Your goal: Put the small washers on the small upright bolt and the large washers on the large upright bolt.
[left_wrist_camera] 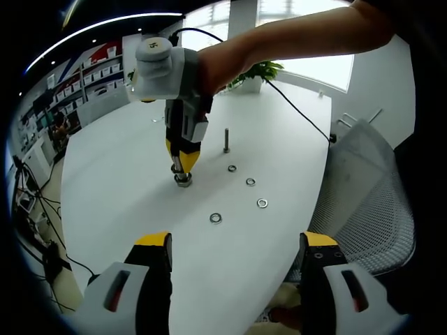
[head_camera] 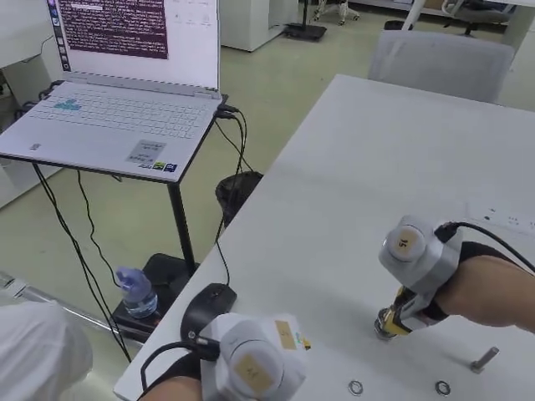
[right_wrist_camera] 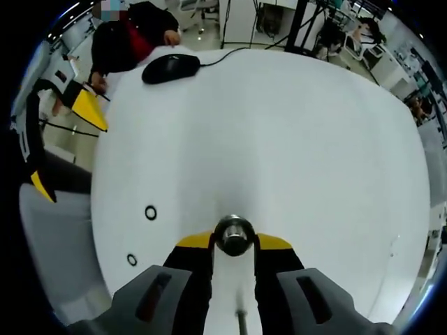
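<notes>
Pinching the large bolt point(right_wrist_camera: 234, 236) upright against the table point(head_camera: 351, 167), the right gripper point(left_wrist_camera: 182, 170) points straight down from a reaching forearm; the left gripper point(left_wrist_camera: 237, 244) hovers, jaws wide, empty.

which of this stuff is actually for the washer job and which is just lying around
For the job:
- washers
- small upright bolt
- large bolt, gripped by the right tool
- left tool, open

Lying about:
- mouse
- laptop
- water bottle
- chair
</notes>
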